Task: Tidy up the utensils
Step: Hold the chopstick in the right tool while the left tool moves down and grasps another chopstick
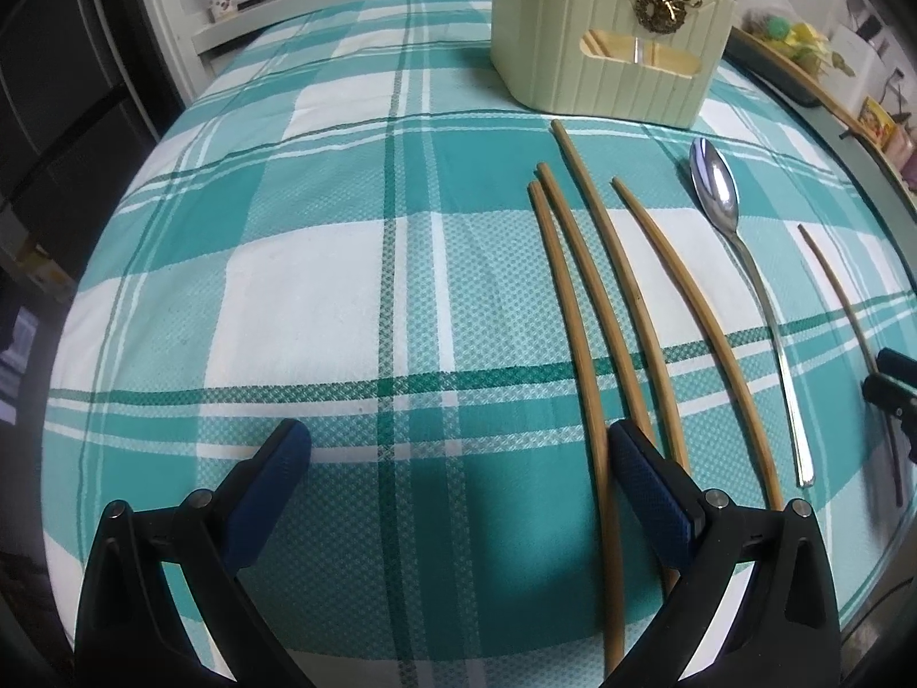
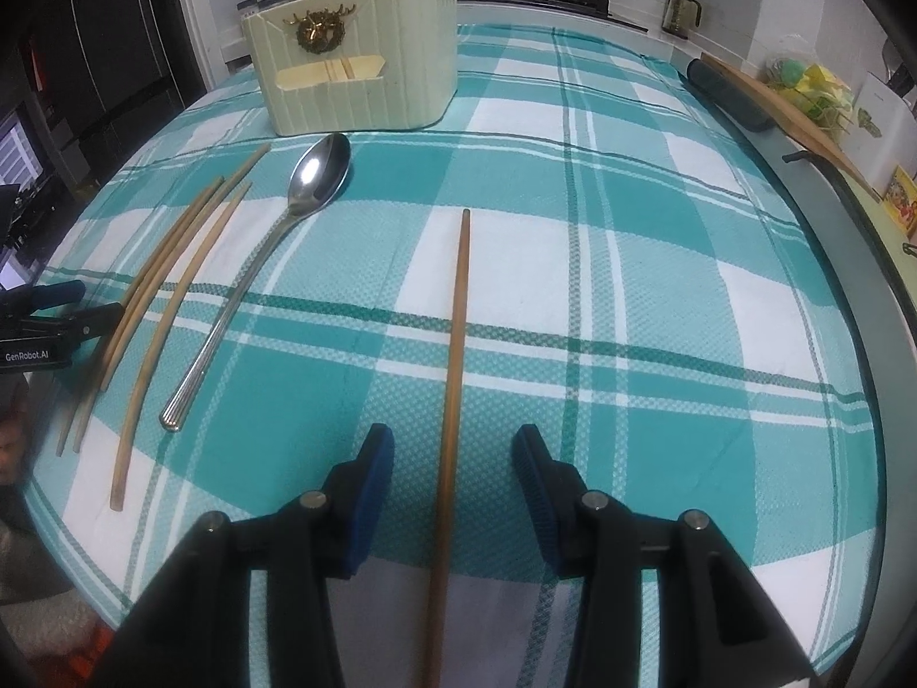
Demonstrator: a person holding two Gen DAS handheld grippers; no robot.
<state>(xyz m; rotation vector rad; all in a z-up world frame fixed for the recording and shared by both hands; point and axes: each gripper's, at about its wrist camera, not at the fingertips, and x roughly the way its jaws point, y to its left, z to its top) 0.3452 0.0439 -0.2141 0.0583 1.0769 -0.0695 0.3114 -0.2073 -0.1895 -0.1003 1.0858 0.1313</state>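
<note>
A lone brown chopstick (image 2: 455, 355) lies on the checked cloth near the worktop (image 2: 825, 264) front edge, between the right gripper (image 2: 455, 458)'s parted, untouching fingers. Four round wooden chopsticks (image 1: 579, 309) and a shiny steel spoon (image 1: 739, 264) lie leftward, before the ribbed cream holder (image 1: 607, 40) at the back edge. Only the left view shows the left gripper (image 1: 458, 441)'s fingers wide apart over bare cloth, one beside the chopsticks.

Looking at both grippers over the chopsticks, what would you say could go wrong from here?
1. The right gripper straddles the lone chopstick near its end; gripped there, it may tilt.
2. The left gripper has one finger lying over the four chopsticks; closing could scatter them or catch several.
</note>
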